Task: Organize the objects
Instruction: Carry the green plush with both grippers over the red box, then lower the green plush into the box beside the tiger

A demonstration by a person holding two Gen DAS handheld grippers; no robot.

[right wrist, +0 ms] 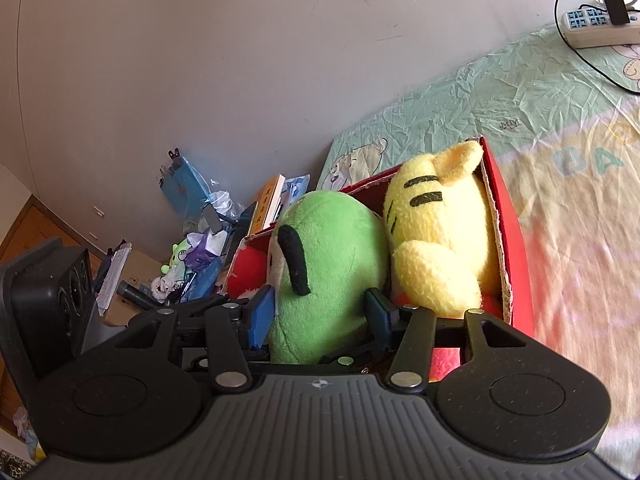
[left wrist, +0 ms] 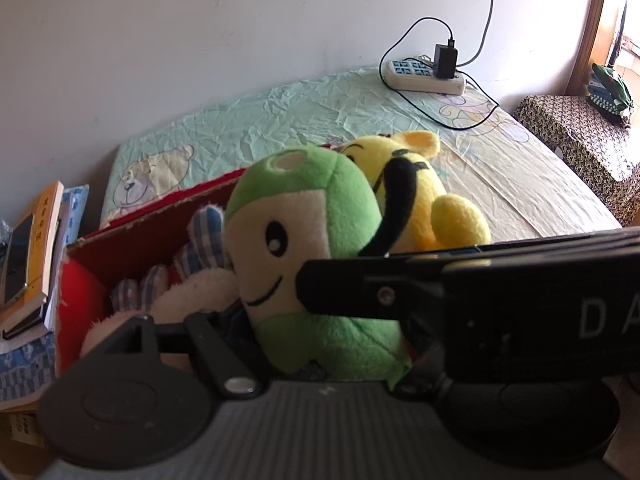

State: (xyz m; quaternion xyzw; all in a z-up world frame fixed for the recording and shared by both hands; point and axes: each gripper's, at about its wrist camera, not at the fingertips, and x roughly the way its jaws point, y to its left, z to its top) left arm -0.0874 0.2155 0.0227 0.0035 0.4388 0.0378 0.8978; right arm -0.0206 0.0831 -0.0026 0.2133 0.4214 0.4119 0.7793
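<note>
A red cardboard box (left wrist: 152, 220) (right wrist: 516, 248) stands on the bed and holds plush toys. A green and cream plush (left wrist: 304, 240) (right wrist: 332, 264) stands upright in it beside a yellow plush (left wrist: 424, 184) (right wrist: 440, 240). A white plush with checked ears (left wrist: 188, 280) lies at the box's left. My right gripper (right wrist: 320, 312) is shut on the green plush, its blue pads pressing both sides. My left gripper (left wrist: 316, 344) is low in front of the green plush; its fingertips are hidden, and the right gripper's black body (left wrist: 500, 288) crosses its view.
The bed (left wrist: 500, 184) has a pale green and yellow cartoon sheet. A white power strip (left wrist: 424, 76) with a black charger and cables lies near the wall. Stacked books and a phone (left wrist: 28, 256) sit left of the box. A patterned covered stand (left wrist: 580, 140) is at right.
</note>
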